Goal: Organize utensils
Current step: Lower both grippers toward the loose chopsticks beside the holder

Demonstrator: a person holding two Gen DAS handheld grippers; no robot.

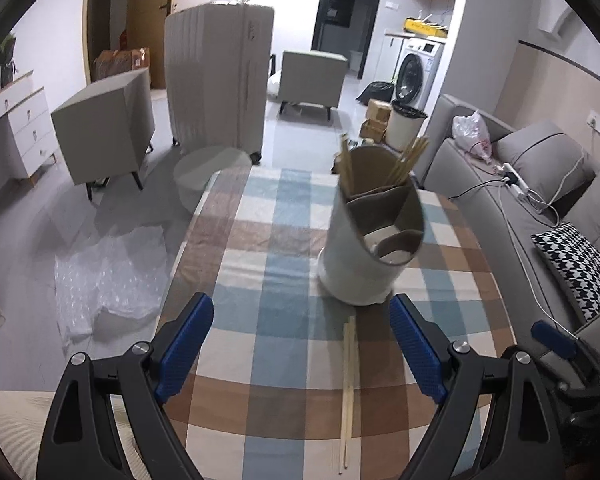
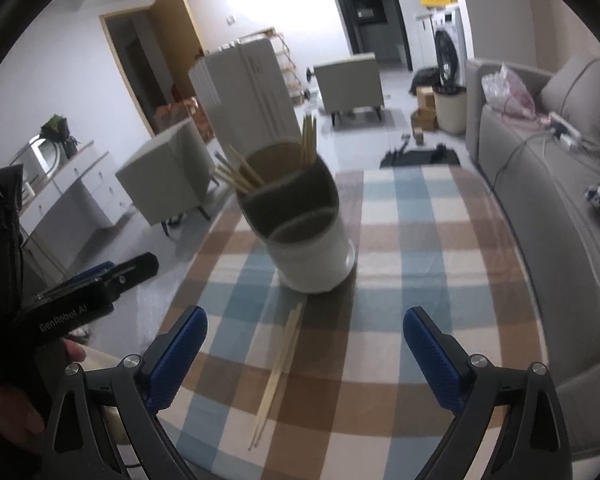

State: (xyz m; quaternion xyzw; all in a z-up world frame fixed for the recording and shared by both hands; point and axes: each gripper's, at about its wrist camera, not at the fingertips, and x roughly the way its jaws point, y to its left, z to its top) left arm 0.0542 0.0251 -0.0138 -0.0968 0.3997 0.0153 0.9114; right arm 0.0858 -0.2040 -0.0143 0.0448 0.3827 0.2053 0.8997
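The loose chopsticks (image 2: 278, 372) lie flat on the checked desk (image 2: 412, 280), just in front of the holder (image 2: 312, 248), long axis running toward it. They sit between the right tongs (image 2: 304, 354), left of centre; the left tongs (image 1: 302, 342) see them right of centre. Both tongs gape wide, empty. Open cloth lies either side.

Bare checked tablecloth (image 1: 260, 280) around the loose chopsticks (image 1: 349, 392); utensil holder (image 1: 370, 248) just beyond them.
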